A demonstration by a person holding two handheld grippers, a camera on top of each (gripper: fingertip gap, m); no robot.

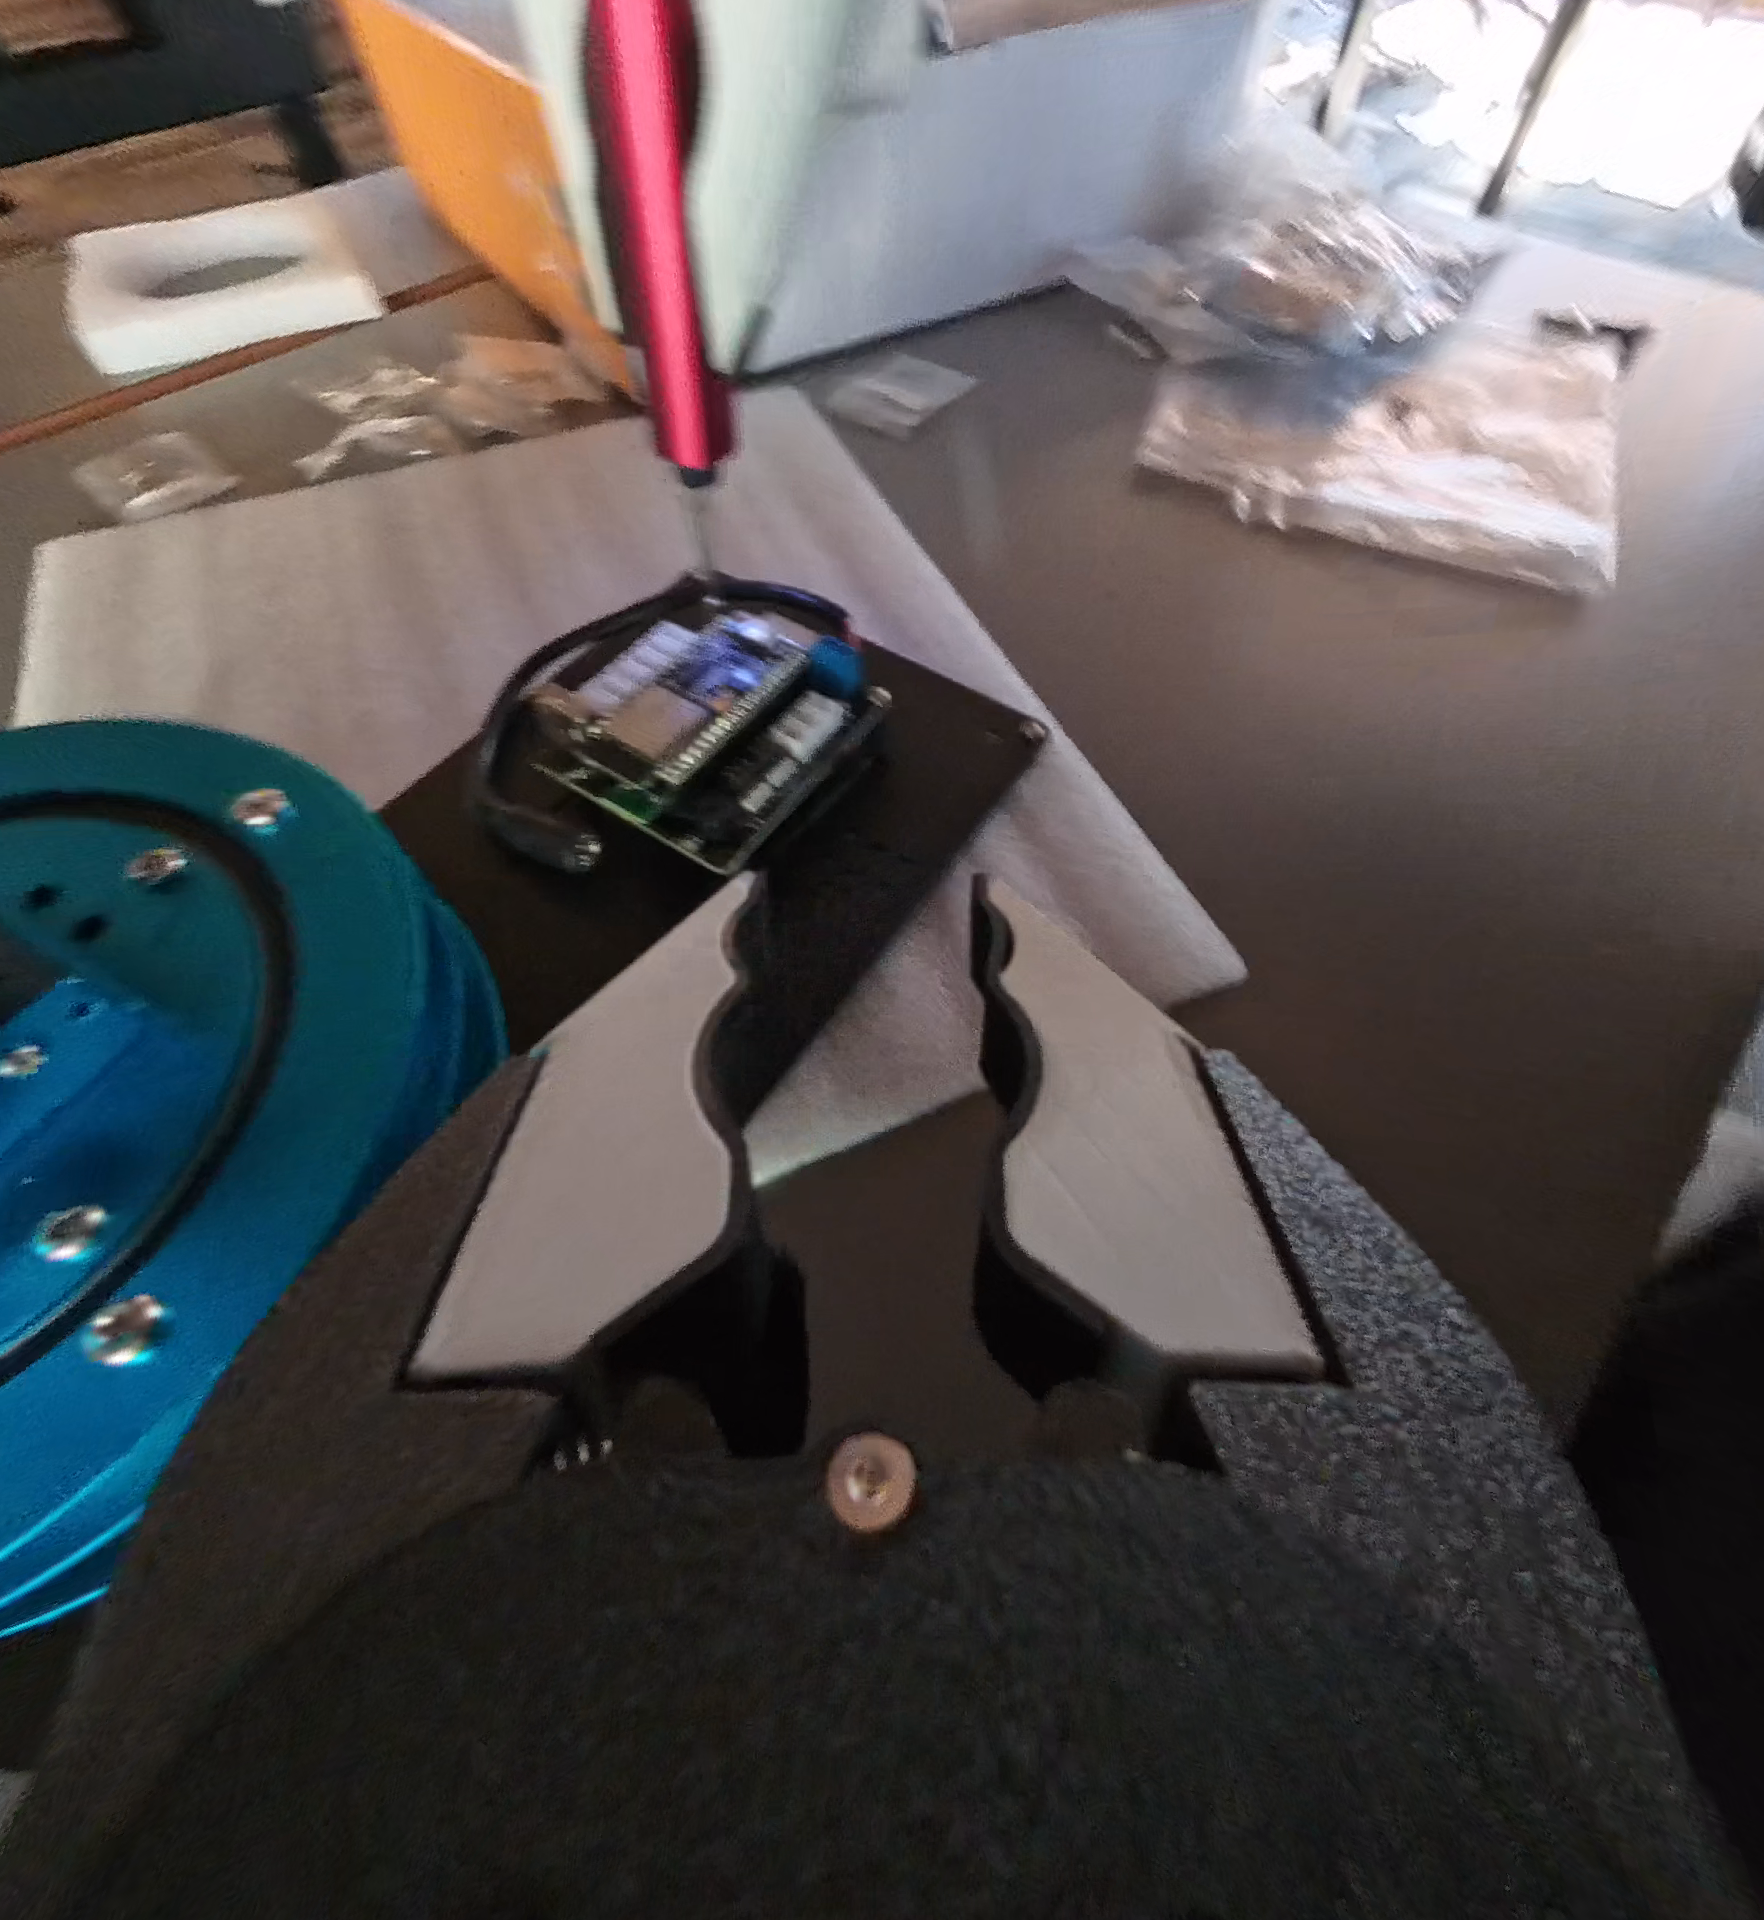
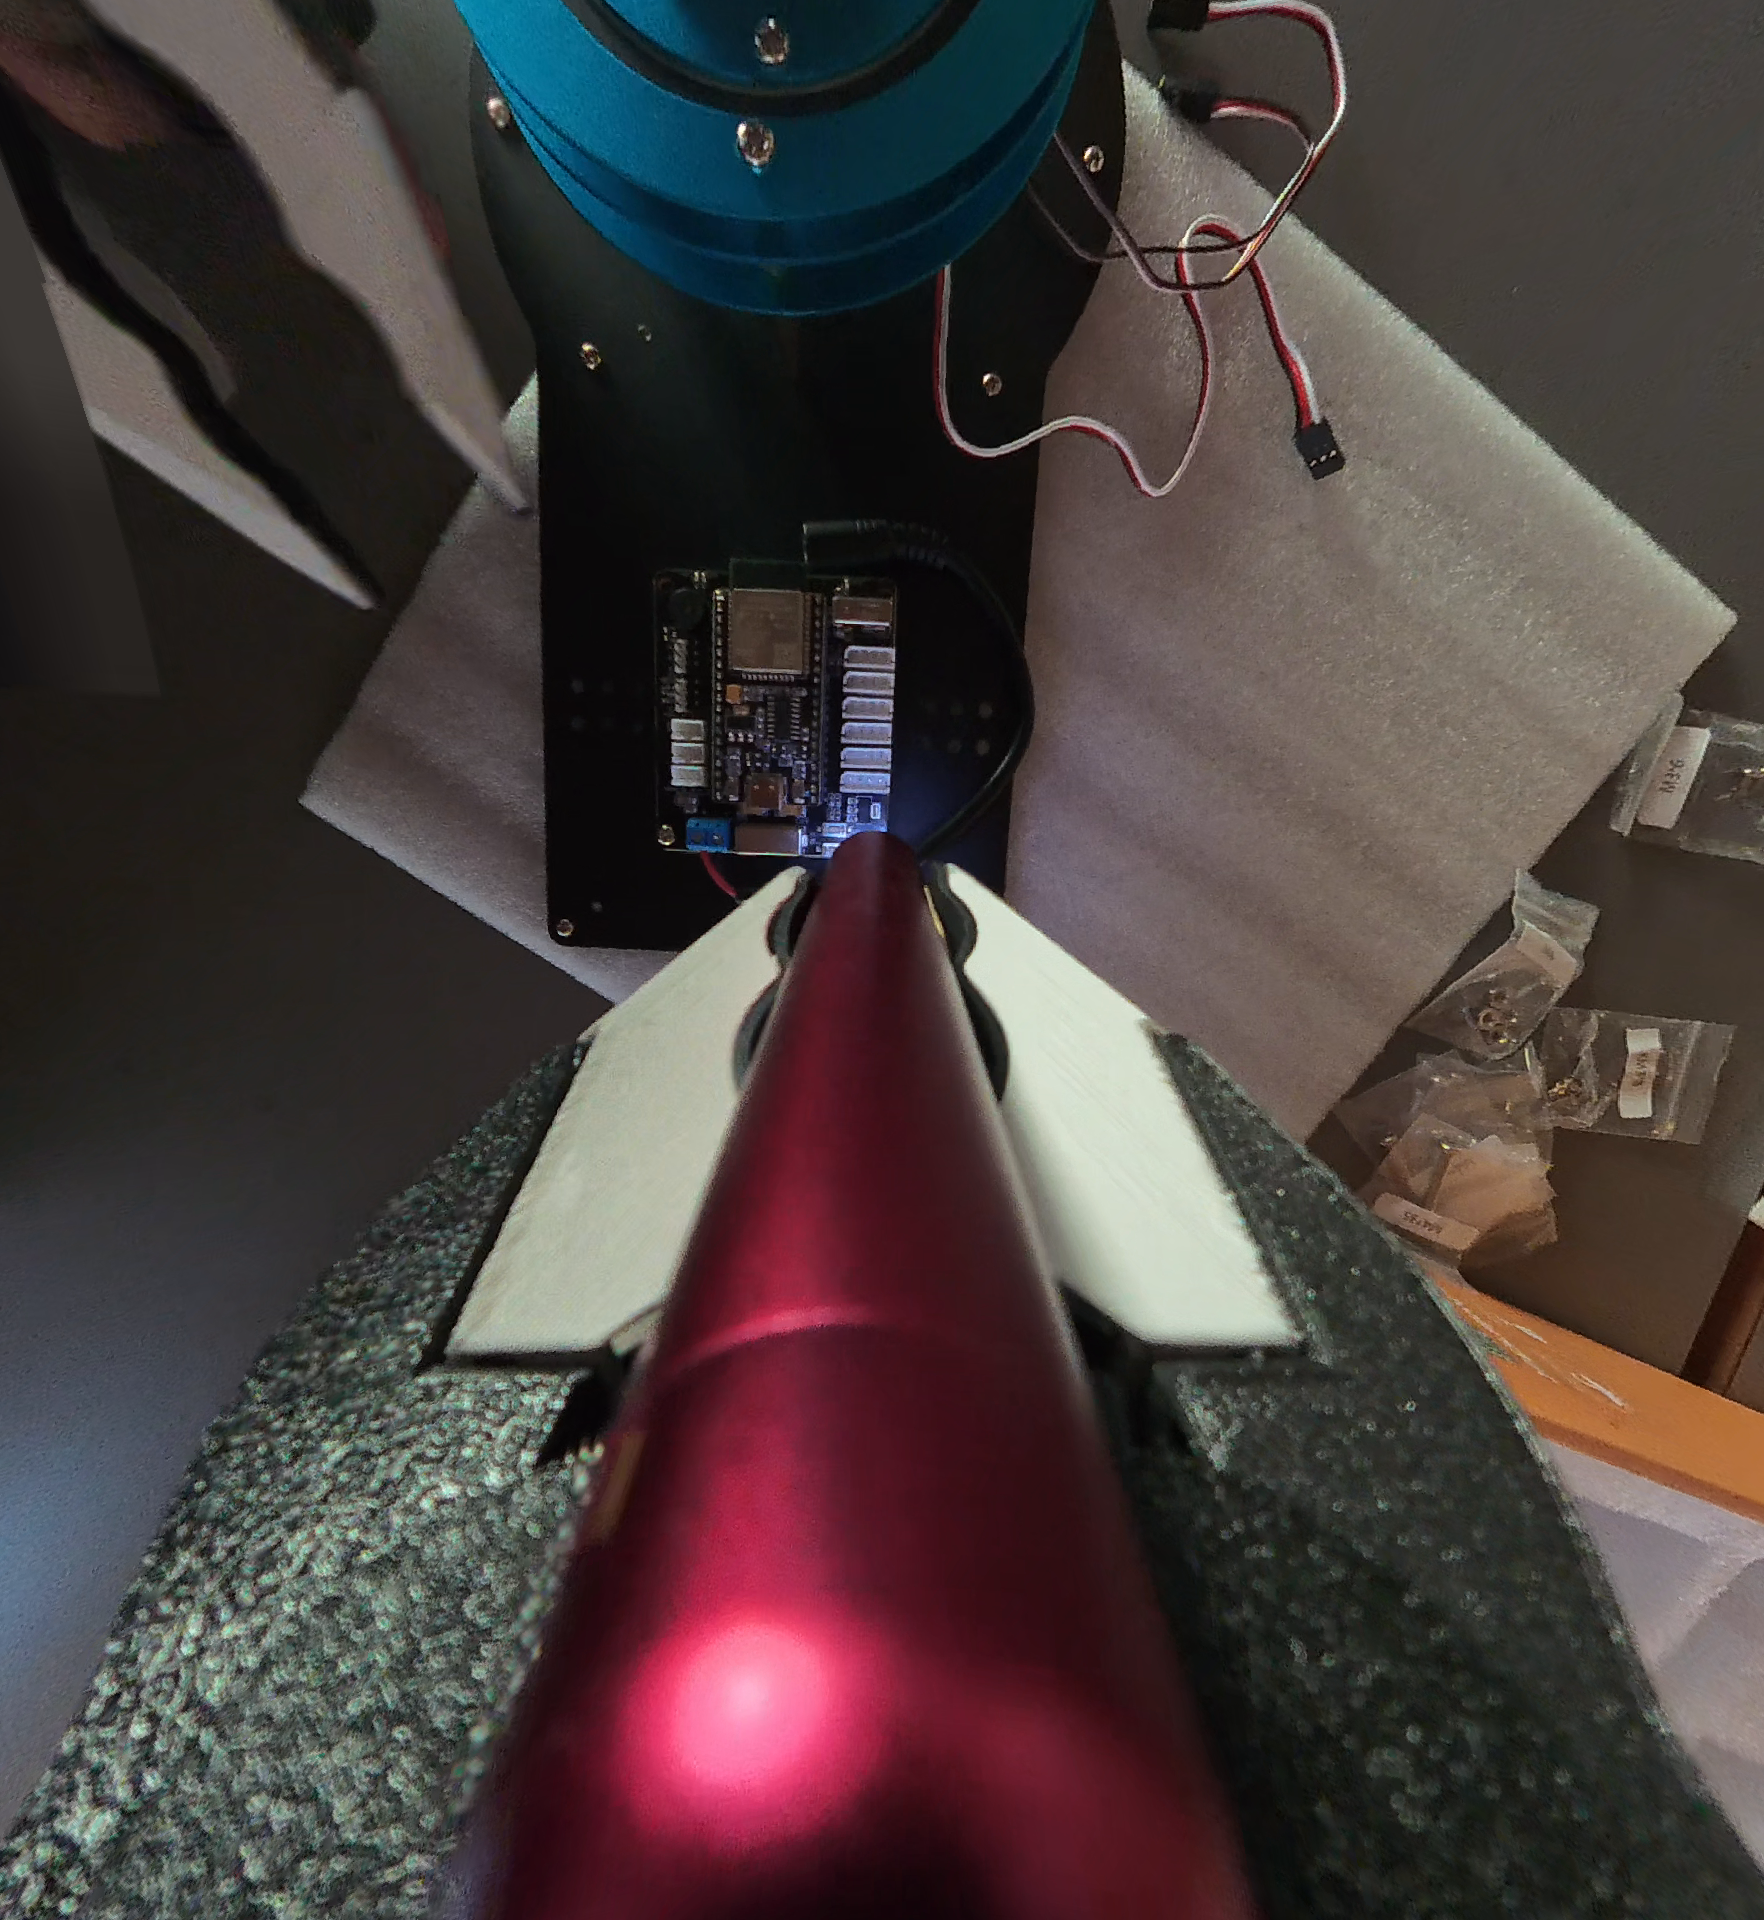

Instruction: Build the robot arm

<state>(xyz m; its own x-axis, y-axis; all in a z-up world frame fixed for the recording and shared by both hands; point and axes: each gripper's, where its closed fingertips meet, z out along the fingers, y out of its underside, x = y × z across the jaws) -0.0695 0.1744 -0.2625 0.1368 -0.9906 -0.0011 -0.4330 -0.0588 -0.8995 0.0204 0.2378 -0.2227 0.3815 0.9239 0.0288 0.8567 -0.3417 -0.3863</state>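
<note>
My right gripper [image 2: 873, 883] is shut on a red electric screwdriver [image 2: 857, 1299]. Its tip points down at the near edge of a small circuit board [image 2: 779, 717], and a light shines there. The board sits on a black plate [image 2: 784, 457] with a blue ring-shaped part [image 2: 784, 208] at its far end. In the left wrist view the screwdriver [image 1: 665, 270] stands upright over the board [image 1: 712, 727]. My left gripper [image 1: 862, 904] is open and empty, hovering over the near corner of the plate [image 1: 961, 769], beside the blue ring [image 1: 338, 935]. It also shows in the right wrist view [image 2: 421, 540].
The plate lies on a white foam sheet [image 2: 1325, 665] on a grey table [image 1: 1377, 831]. Red, white and black wires with a plug [image 2: 1200, 343] trail off the plate. Small plastic bags of hardware [image 2: 1543, 1049] lie to the right. A foam block [image 1: 213, 281] and bags [image 1: 1397, 457] lie farther off. My hands' fingertips stand some 12 cm from each other. My left tips are roughly 7 cm from the plate [image 1: 961, 769].
</note>
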